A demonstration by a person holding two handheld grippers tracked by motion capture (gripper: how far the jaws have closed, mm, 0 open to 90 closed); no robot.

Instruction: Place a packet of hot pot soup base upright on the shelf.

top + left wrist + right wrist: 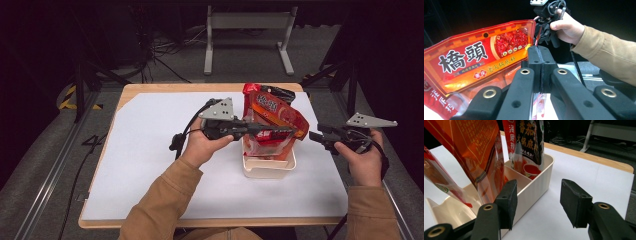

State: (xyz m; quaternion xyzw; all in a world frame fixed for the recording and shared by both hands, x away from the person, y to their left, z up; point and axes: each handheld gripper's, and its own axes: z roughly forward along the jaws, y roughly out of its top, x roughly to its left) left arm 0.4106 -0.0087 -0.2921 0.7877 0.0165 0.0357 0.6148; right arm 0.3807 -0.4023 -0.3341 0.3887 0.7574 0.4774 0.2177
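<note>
Centre of high view: left gripper (280,131), jaws pressed together on edge of orange pouch (277,116), held tilted above cream bin (268,167).

Right of centre, same view: right gripper (315,136), jaws apart, empty, just beside bin, level with pouch's right corner.

Behind orange pouch: second pouch (264,91), red and black, upright in bin's far compartment.

Left gripper view: jaws closed at centre frame, thin clear edge of orange pouch (481,56) pinched between them; pouch spread across left half, tilted; right gripper (546,18) and hand (567,26) at upper centre.

Right gripper view: pads (509,202) spread wide at lower frame, nothing between; bin (536,186) at left pad, divider visible inside; orange pouch (474,152) hanging at upper left, lower end inside near compartment; second pouch (529,142) upright at top centre.

Beneath everything: white sheet (150,150) on wooden table (127,92).
</note>
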